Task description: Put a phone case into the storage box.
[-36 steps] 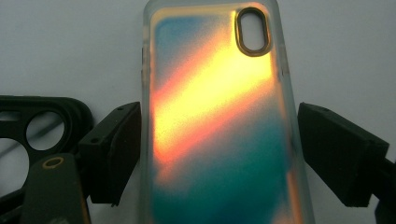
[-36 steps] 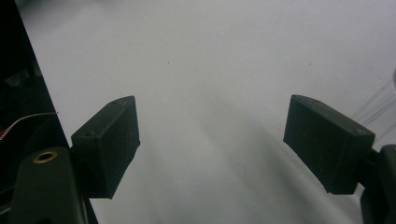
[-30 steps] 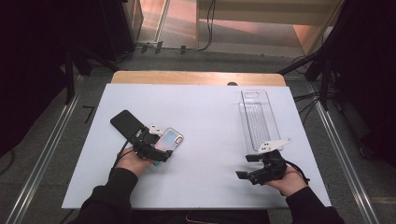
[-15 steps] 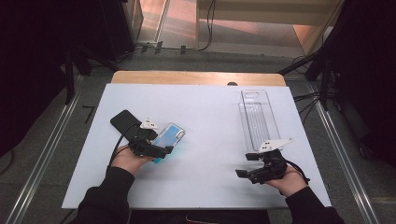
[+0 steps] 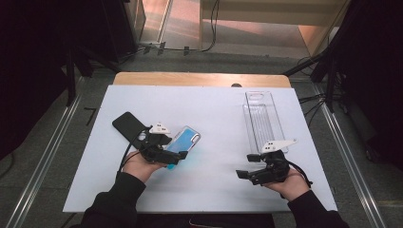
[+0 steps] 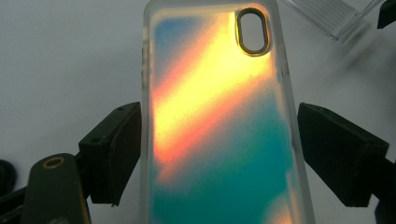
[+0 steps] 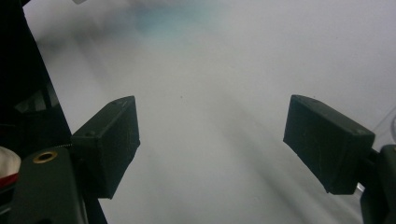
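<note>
A translucent phone case [image 5: 184, 140], tinted teal and orange with an oval camera hole, is held off the white table top [image 5: 214, 104], leaving a bluish glow below it. My left gripper [image 5: 175, 153] is shut on it, a jaw pressing on each long side. In the left gripper view the phone case [image 6: 219, 93] stands between the two jaws of the left gripper [image 6: 219, 154]. My right gripper [image 5: 247, 166] hovers low at the right front, open. In its own view the right gripper [image 7: 215, 140] has only bare table between its jaws.
A black phone [image 5: 127, 124] lies flat just left of and behind my left hand. A long clear plastic tray [image 5: 263, 121] lies lengthwise at the back right; its corner [image 6: 327, 14] appears beyond the case. A wooden strip [image 5: 199, 78] borders the far edge.
My left gripper has lifted the phone case off the table and carried it a little to the right, away from the black phone. The right hand has stayed still.
</note>
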The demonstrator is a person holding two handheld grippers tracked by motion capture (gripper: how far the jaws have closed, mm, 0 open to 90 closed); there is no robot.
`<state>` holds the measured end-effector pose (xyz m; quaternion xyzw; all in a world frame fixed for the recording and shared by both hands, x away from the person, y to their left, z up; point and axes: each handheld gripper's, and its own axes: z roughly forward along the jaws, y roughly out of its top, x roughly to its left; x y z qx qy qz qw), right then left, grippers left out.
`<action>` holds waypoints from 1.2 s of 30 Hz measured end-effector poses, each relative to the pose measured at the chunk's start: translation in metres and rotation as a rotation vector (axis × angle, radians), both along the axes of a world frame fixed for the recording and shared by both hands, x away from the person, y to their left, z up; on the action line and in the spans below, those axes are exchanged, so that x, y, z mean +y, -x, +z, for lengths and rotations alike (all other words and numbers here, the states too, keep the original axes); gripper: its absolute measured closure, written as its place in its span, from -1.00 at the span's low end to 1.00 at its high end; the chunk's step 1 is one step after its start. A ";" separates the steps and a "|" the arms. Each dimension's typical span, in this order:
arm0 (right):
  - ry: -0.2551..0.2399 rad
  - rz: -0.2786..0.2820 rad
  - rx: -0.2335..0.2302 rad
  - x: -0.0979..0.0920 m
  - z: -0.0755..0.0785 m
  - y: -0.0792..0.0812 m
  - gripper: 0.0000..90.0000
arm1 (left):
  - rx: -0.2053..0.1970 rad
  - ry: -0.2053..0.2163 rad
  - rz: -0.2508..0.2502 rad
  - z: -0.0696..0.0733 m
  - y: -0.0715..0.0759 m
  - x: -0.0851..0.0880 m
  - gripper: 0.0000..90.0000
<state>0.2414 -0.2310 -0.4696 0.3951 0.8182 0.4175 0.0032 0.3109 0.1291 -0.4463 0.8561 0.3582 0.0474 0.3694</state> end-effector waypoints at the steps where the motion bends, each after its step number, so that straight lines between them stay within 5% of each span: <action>1: 0.000 0.000 0.000 0.000 0.000 0.000 -0.64 | -0.010 0.008 0.005 0.000 0.001 -0.002 -0.62; 18: -0.039 -0.071 -0.011 0.022 0.018 -0.005 -0.64 | -0.117 0.103 0.064 0.001 0.014 -0.027 -0.62; 25: -0.060 -0.082 -0.008 0.030 0.025 -0.009 -0.64 | -0.190 0.151 0.081 -0.003 0.018 -0.028 -0.62; 36: -0.081 -0.097 -0.009 0.044 0.037 -0.020 -0.60 | -0.270 0.179 0.058 -0.015 0.022 -0.032 -0.62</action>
